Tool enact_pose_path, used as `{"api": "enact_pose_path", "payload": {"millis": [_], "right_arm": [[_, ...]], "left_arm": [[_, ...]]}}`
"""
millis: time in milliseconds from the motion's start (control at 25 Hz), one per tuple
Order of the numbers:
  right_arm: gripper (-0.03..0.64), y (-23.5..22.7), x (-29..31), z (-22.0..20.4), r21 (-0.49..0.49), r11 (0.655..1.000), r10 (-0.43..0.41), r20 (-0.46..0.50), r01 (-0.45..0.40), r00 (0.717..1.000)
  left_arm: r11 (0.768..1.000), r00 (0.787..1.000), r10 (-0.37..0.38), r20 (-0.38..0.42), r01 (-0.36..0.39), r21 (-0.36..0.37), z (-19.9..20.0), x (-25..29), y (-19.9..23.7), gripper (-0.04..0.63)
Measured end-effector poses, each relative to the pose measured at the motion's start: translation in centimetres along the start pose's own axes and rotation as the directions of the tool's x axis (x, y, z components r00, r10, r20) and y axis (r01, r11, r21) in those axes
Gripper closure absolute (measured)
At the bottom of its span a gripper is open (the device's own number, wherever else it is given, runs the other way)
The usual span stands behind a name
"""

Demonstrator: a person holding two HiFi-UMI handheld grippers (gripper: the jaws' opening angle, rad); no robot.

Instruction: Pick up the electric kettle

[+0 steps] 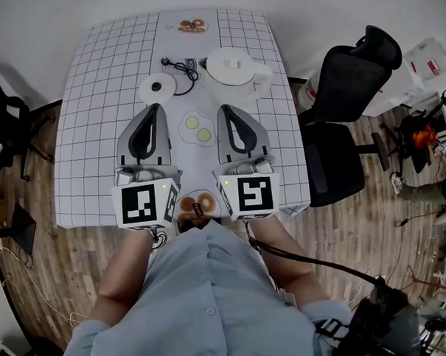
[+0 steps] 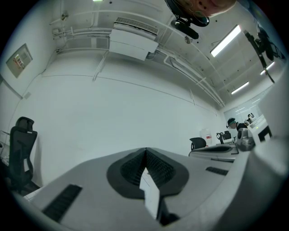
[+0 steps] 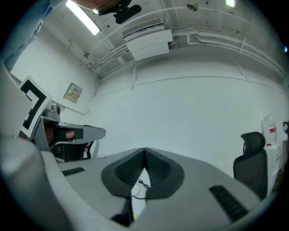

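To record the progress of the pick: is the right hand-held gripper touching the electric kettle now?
Apart. The head view shows bare checked cloth between the right hand-held gripper and the electric kettle; its jaws are shut on nothing.

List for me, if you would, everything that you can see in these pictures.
electric kettle: one, white, far end of the table, right of centre
kettle base: one, white disc with a dark centre, left of the kettle and apart from it
power cord: one, black, between the base and the kettle
table: one, white cloth with a black grid and printed food pictures
office chair: one, black, right of the table
floor: brown wood
shirt: one, light blue, at the near edge
left gripper: one, grey, shut and empty, over the table's near half
right gripper: one, grey, shut and empty, beside the left
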State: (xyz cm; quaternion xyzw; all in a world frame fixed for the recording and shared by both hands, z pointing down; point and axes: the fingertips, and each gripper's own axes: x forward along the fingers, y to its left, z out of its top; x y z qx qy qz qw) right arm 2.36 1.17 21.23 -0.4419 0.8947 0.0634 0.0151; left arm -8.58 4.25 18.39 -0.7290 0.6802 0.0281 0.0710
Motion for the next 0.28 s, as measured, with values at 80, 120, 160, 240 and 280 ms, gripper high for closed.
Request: {"api": "enact_pose_path", "payload": {"millis": [80,120,160,240,280], "right_arm": [[0.617,-0.12,0.05,-0.1,0.002,1.0,-0.004,0.0,0.004,1.0],[0.617,-0.14,0.06,-0.09,0.001,1.0,-0.005,0.002,0.005,1.0],[0.617,-0.16,0.06,-0.06,-0.001,1.0,-0.004,0.003,0.004,1.0],[0.617,-0.2,0.05,0.07,-0.006,1.0,-0.002,0.007,0.002,1.0],[0.617,-0.22,0.05,0.15,-0.01,1.0,0.0,0.009,0.001,1.0]], "left_arm": [[1.0,1.0,0.0,0.001,0.0,0.002,-0.02,0.1,-0.01,0.597],[1.0,1.0,-0.001,0.0,0.001,0.003,-0.03,0.13,-0.04,0.597],[1.0,1.0,-0.002,0.0,0.002,0.004,-0.02,0.14,-0.09,0.597],[1.0,1.0,-0.005,0.002,0.005,0.006,0.02,0.17,-0.22,0.597],[1.0,1.0,-0.006,0.004,0.006,0.008,0.05,0.19,-0.29,0.597]]}}
